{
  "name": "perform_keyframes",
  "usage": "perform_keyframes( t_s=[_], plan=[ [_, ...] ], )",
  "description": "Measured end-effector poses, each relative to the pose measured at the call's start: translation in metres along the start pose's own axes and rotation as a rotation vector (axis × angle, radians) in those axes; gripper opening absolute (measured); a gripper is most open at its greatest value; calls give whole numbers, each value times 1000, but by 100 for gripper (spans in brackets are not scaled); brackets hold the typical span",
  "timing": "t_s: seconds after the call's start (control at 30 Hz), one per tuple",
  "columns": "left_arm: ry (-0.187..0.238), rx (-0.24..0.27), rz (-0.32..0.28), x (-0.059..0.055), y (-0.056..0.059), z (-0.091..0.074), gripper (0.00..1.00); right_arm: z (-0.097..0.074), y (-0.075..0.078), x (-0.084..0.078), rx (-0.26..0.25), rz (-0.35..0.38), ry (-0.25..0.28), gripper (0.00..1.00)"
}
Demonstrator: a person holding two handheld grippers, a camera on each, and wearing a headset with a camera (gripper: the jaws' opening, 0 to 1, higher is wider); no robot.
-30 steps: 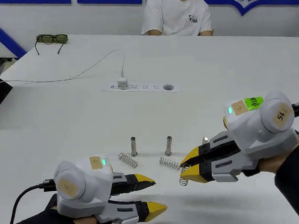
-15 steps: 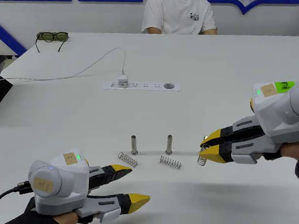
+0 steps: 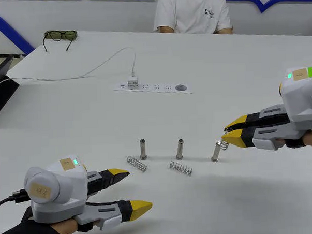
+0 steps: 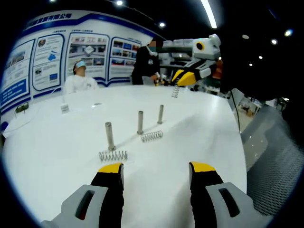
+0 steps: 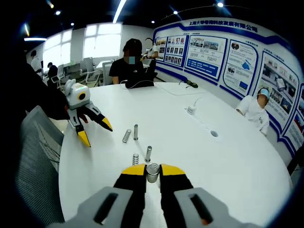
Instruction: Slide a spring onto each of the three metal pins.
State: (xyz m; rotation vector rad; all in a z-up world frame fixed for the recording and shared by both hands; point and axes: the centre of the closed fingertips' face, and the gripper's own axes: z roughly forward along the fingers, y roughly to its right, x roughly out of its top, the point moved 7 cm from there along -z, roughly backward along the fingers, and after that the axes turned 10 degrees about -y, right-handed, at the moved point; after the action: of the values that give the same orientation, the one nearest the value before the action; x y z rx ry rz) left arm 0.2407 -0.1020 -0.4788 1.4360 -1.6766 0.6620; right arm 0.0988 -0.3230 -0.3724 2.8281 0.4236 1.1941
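The table [image 3: 68, 115] was plain white. Both grippers had pale grey-white bodies, black jaws and yellow tips. The left gripper [image 3: 134, 189], at lower left, bore tan stickers. The right gripper [image 3: 228, 134], at the right edge, bore a bright green label. The three pins [image 3: 143, 149] were dull silver. The spring [image 3: 223, 144] at the right gripper's tips and the two loose springs [image 3: 137, 163] were silvery wire. The glasses [image 3: 60, 35] at upper left were dark green, the power strip [image 3: 152, 87] white, and the wall stripe [image 3: 7, 31] blue.

A large white table [image 3: 83, 115] stands in a room with blue-trimmed poster walls [image 5: 213, 42], windows [image 5: 97, 45] and ceiling strip lights [image 5: 118, 10].
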Motion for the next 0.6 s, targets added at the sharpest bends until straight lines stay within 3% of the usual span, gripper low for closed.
perform_keyframes(
  t_s=[0.2, 0.6],
  plan=[
    [-2, 14, -13, -2, -1, -2, 59, 11, 13, -2, -46, 35, 2, 11],
    [-7, 32, -31, -8, -3, -5, 60, 34, 25, -15, -57, 102, -34, 11]
  ],
)
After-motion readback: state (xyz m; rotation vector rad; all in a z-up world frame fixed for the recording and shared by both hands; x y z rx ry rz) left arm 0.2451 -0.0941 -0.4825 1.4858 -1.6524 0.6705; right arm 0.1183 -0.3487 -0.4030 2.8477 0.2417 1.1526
